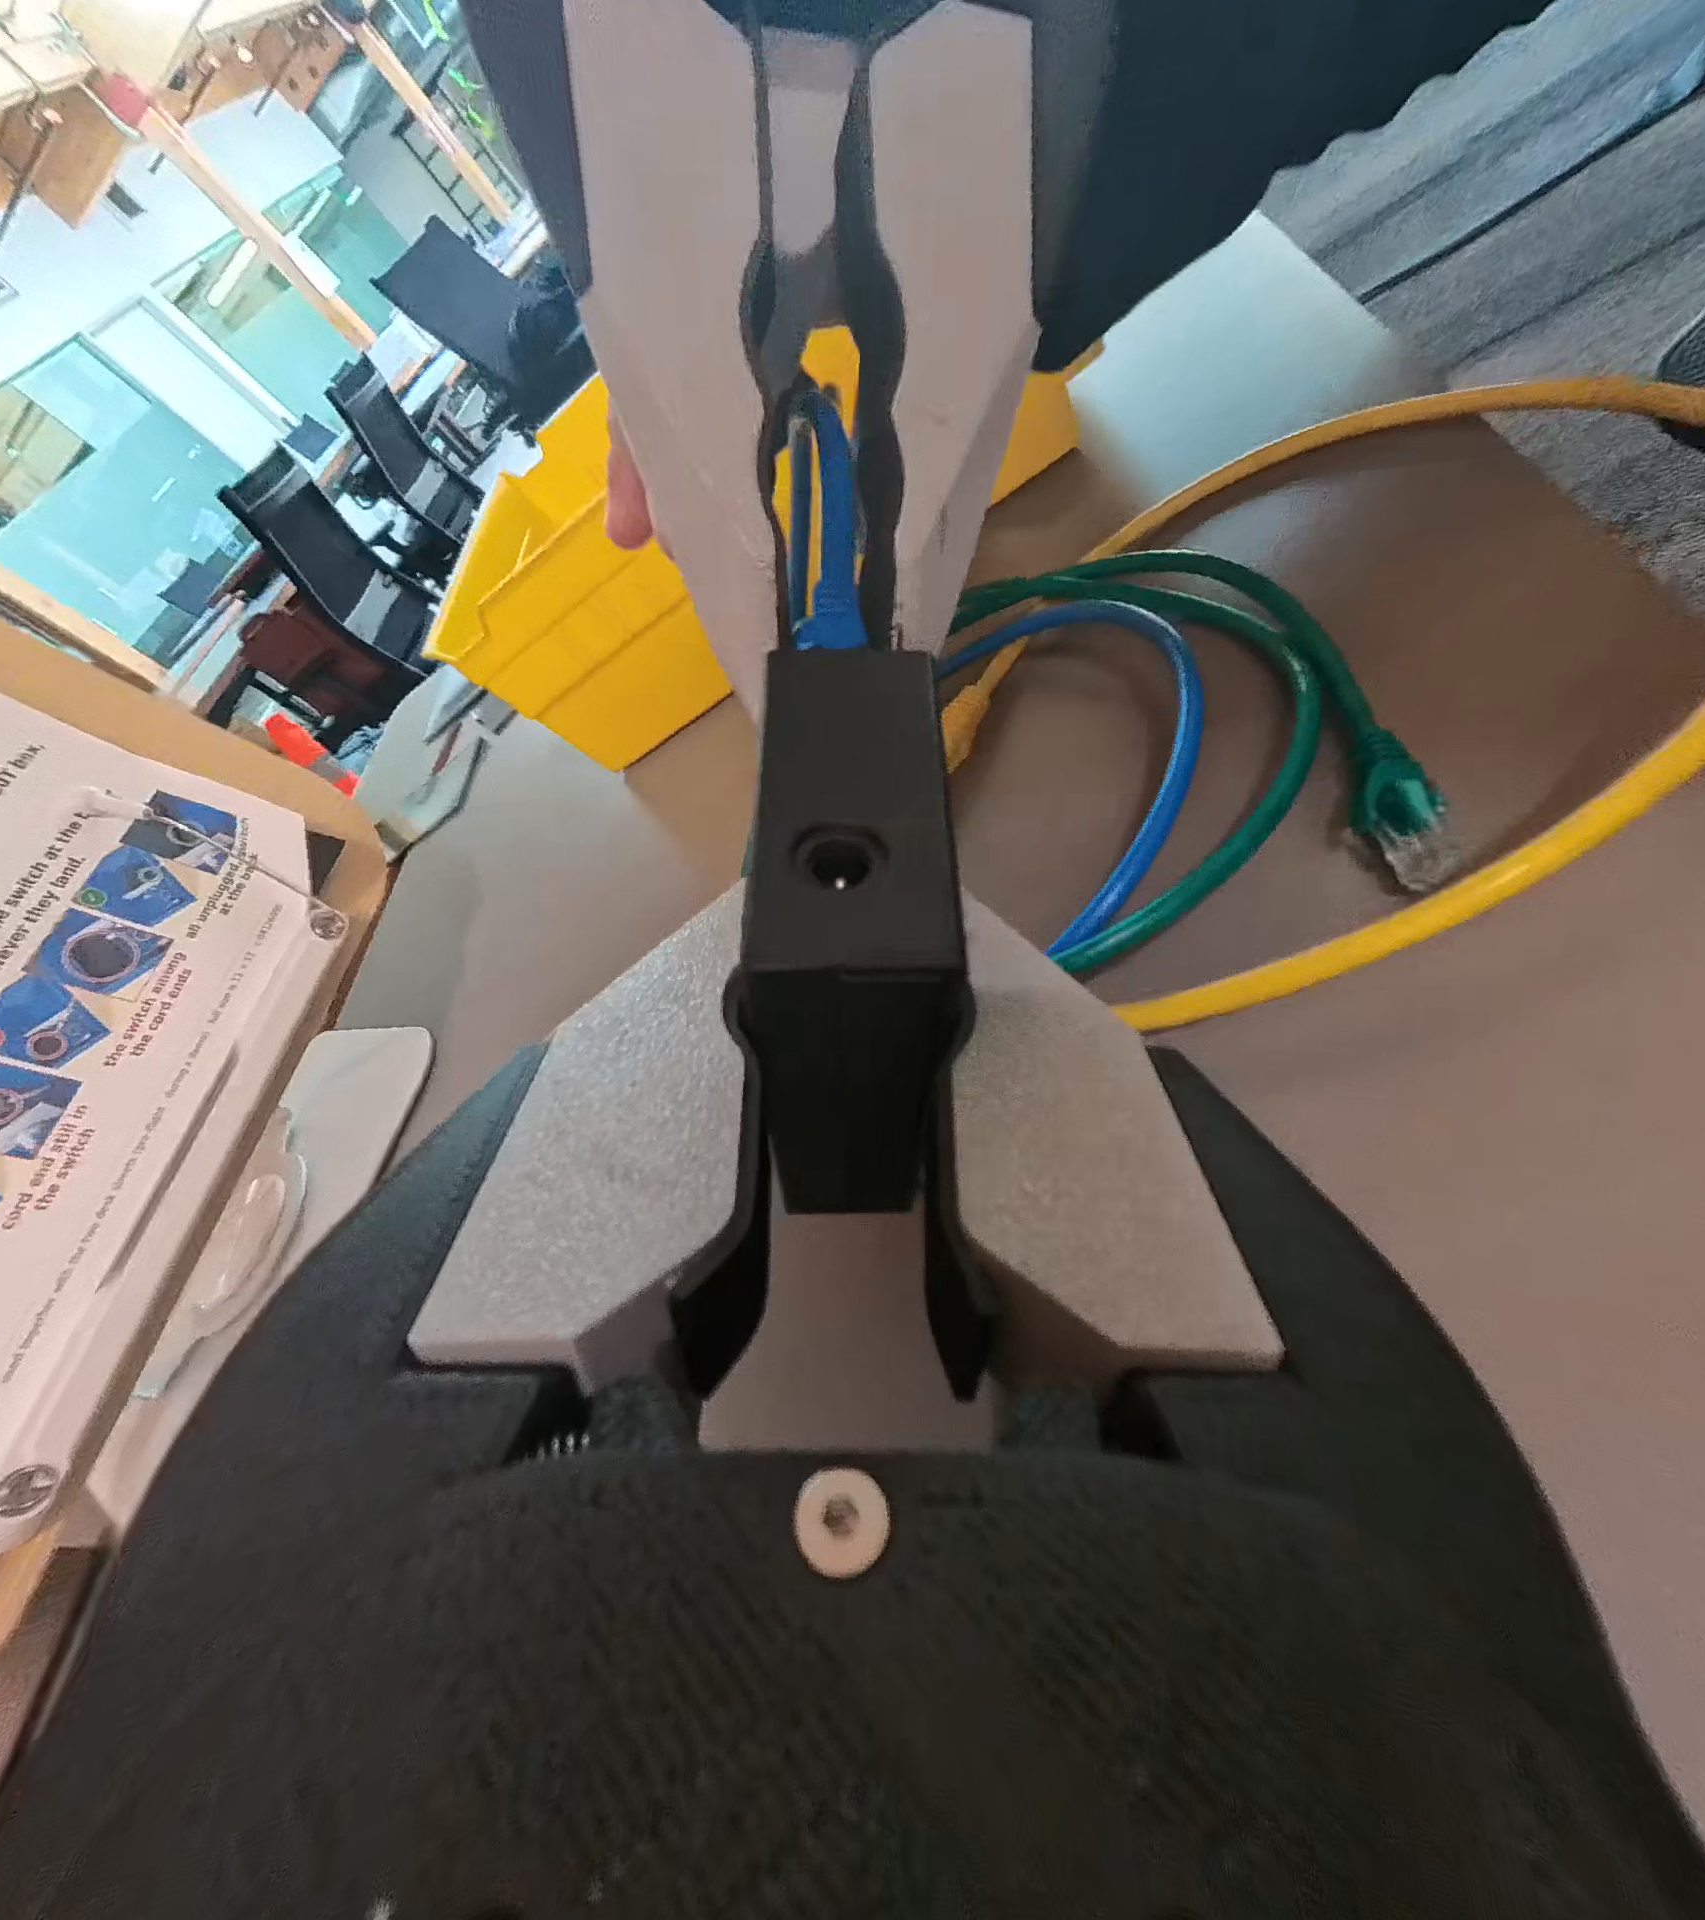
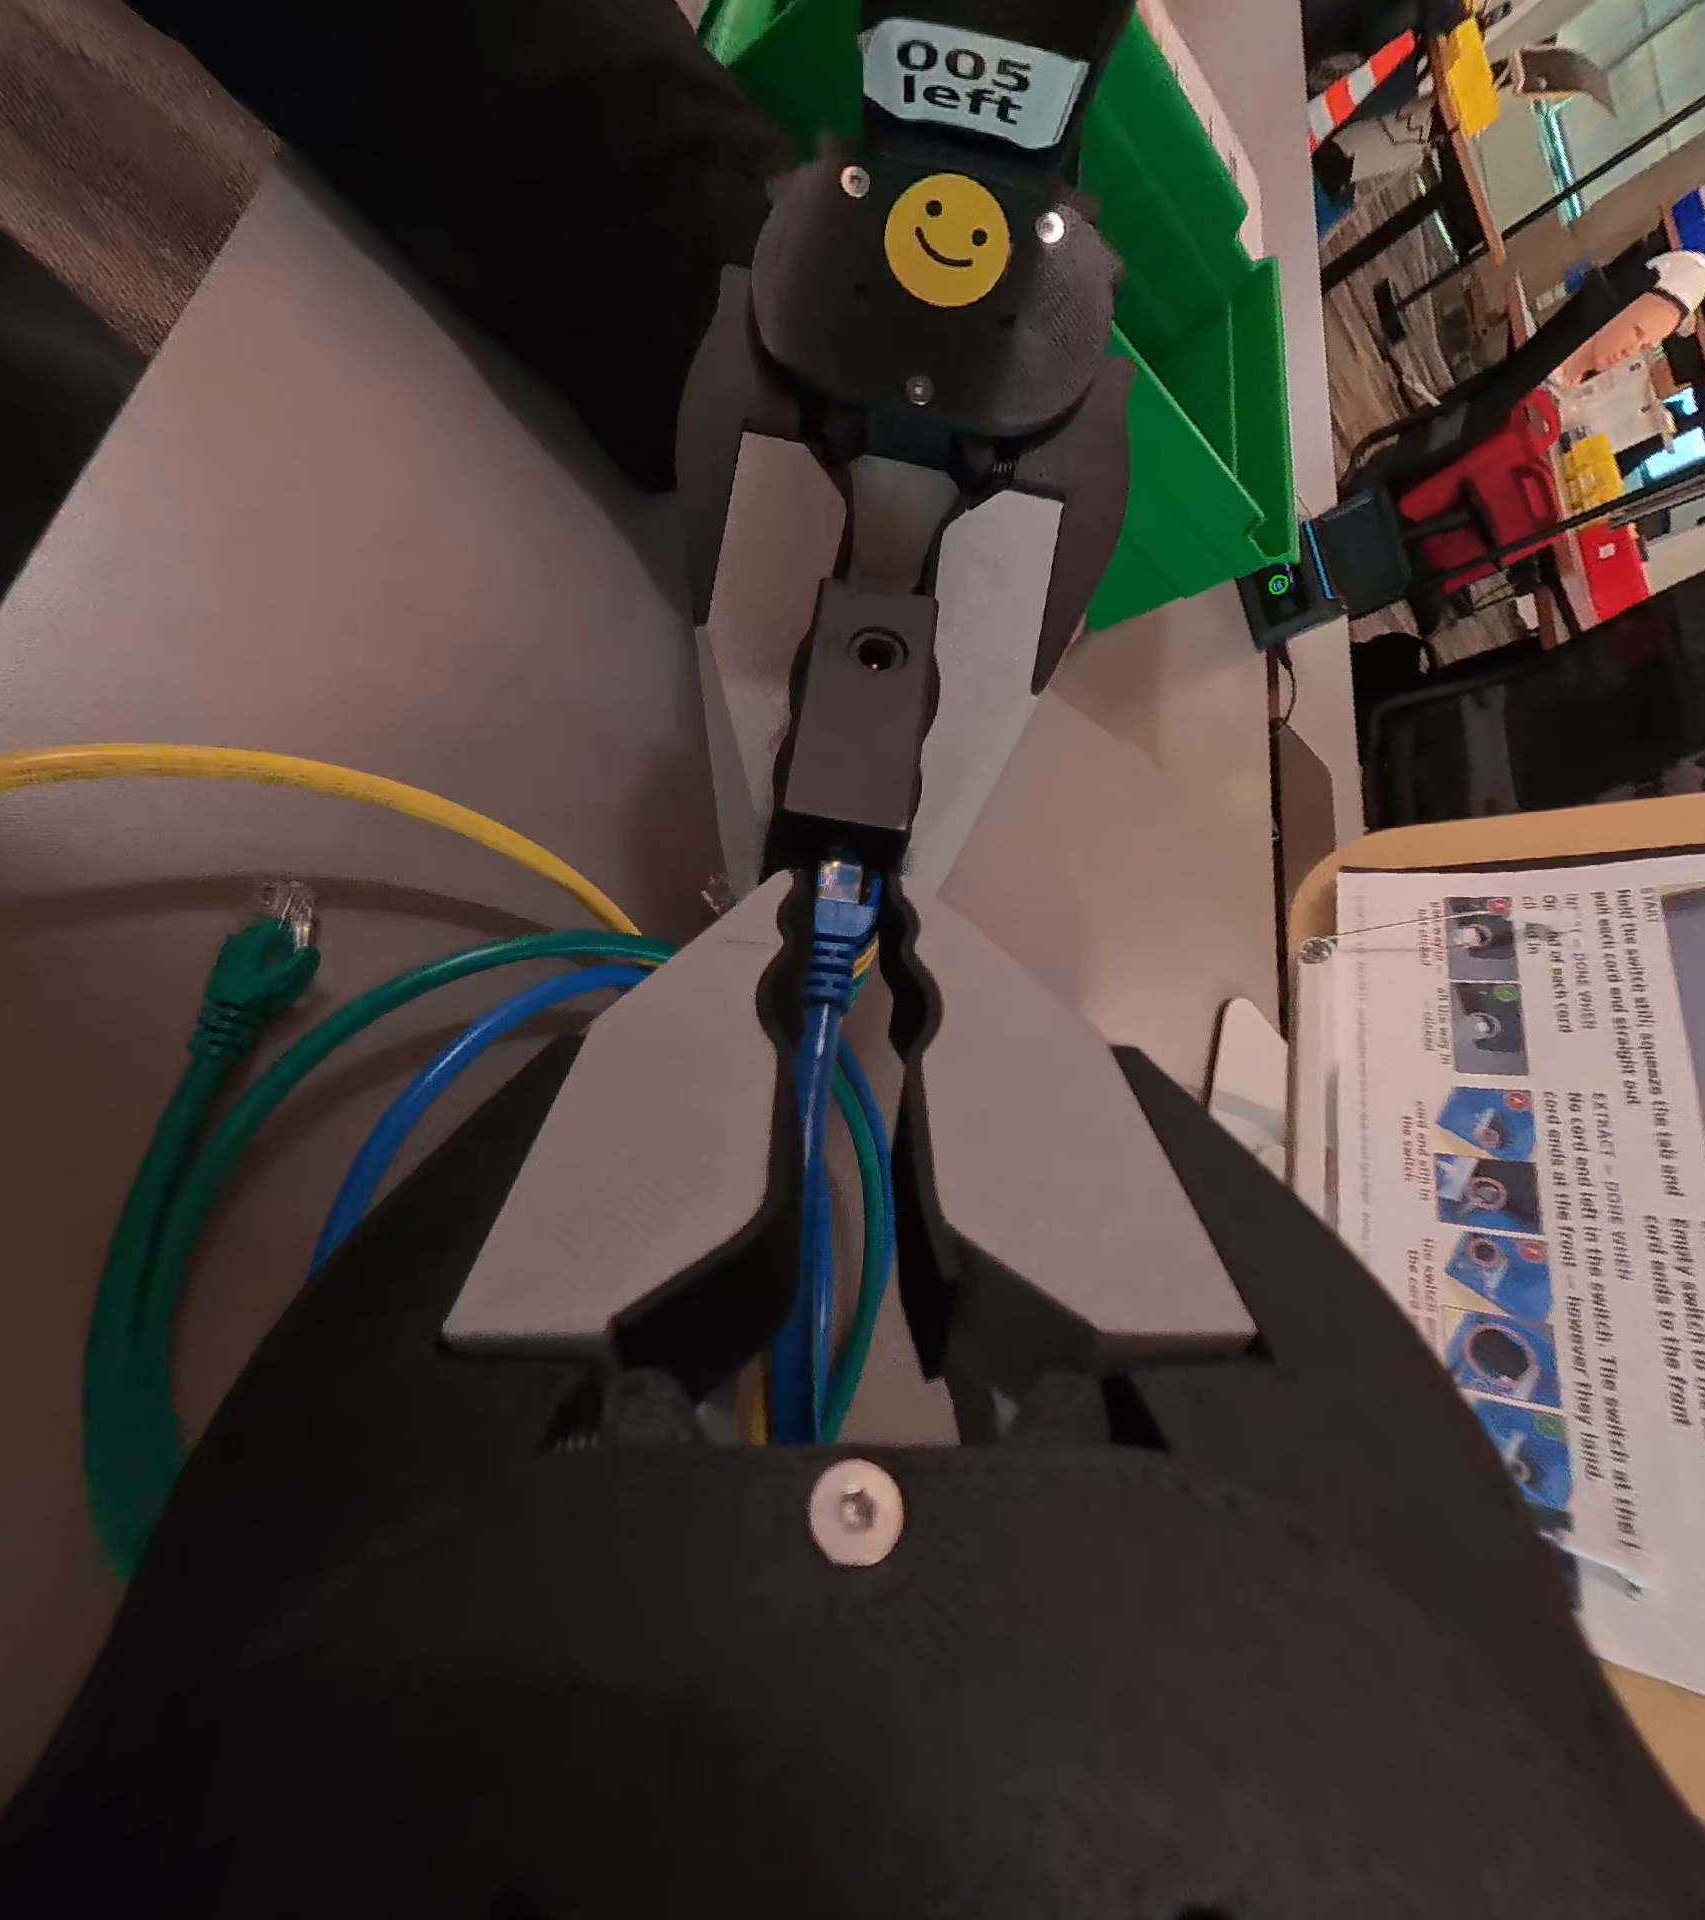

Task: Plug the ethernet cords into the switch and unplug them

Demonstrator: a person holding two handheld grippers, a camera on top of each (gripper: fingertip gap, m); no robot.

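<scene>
Above grey desk point(image 1: 1450, 1195), left tool point(image 1: 853, 1039) clamped on lengthwise switch point(image 1: 853, 831), right tool point(image 2: 843, 935) around blue cord point(image 2: 832, 935).

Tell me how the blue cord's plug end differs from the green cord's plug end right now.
The blue plug sits at the black switch, seemingly in a port; the green plug lies loose on the grey table, away from the switch. The blue plug sits between the right gripper's fingers; nothing holds the green one. Their boots are blue and green. Both have clear connector tips and ribbed boots.
</scene>
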